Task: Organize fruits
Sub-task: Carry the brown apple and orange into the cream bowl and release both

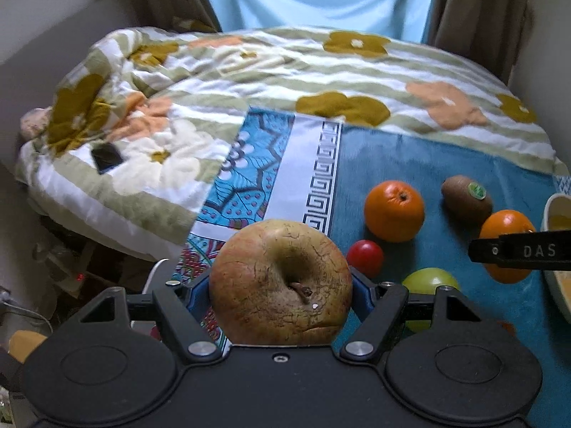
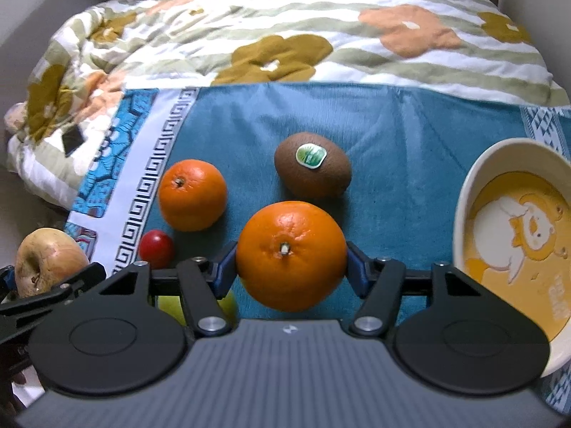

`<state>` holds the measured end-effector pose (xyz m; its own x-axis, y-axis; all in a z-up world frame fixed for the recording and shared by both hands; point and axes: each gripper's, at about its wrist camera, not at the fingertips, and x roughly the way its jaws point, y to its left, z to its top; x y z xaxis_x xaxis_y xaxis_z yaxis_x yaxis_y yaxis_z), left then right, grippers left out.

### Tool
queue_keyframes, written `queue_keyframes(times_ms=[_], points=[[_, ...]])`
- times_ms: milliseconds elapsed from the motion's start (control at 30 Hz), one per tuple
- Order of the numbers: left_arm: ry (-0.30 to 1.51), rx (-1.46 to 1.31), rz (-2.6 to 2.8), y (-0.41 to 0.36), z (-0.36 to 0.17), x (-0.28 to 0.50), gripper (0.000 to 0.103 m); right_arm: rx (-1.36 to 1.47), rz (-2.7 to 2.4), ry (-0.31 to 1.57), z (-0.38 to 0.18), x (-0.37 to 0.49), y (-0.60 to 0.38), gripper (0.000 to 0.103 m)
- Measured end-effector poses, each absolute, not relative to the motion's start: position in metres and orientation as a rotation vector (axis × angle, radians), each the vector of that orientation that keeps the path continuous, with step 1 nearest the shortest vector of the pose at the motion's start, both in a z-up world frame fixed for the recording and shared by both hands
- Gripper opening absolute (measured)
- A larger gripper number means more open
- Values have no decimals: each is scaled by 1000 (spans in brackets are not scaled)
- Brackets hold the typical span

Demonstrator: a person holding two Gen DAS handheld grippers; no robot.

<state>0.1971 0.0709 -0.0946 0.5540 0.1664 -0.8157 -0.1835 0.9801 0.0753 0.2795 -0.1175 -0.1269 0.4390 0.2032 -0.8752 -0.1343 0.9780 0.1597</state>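
Left tool (image 1: 280, 287): clamped on the apple (image 1: 280, 281), stem end facing the camera, blue pads pressing both flanks.
Right tool (image 2: 291, 264): clamped on an orange (image 2: 291, 255), which hangs just above the blue mat (image 2: 410, 135).
Bowl (image 2: 514, 228): at the right edge of the mat, empty inside, near the right tool and well apart from the left one.
Loose fruit: a second orange (image 2: 192, 194), a kiwi (image 2: 312, 169), a small red fruit (image 2: 156, 248) and a green fruit (image 1: 430, 281) lie on the mat between the two tools.
Surface: a bed, soft, with a flowered quilt (image 2: 285, 28) behind the mat.
Risk, apple: the skin is wrinkled and looks soft; a hard squeeze could bruise it, and a round fruit held only at its flanks may pivot or slip out.
Risk, crossing: the apple's likely path to the bowl runs over the loose fruit and past the right tool; the two tools could collide.
Risk, landing: fruit dropped on the soft bed could roll off the mat toward the left edge.
Risk, bowl: a knock on the rim might tip it on the yielding bedding.
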Motion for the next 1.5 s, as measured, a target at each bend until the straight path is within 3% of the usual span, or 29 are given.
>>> queue_keyframes(times_ms=[400,733,1500], points=[[835,-23,235,0,-36,155,78,93,265,985,-66,229,-193,76],[779,15,114,-83,-22,167,78,112,186,936,-48,211,-283,76],[866,226,-238,-230,-109,289,77,180,-39,954,-92,262,-407,76]])
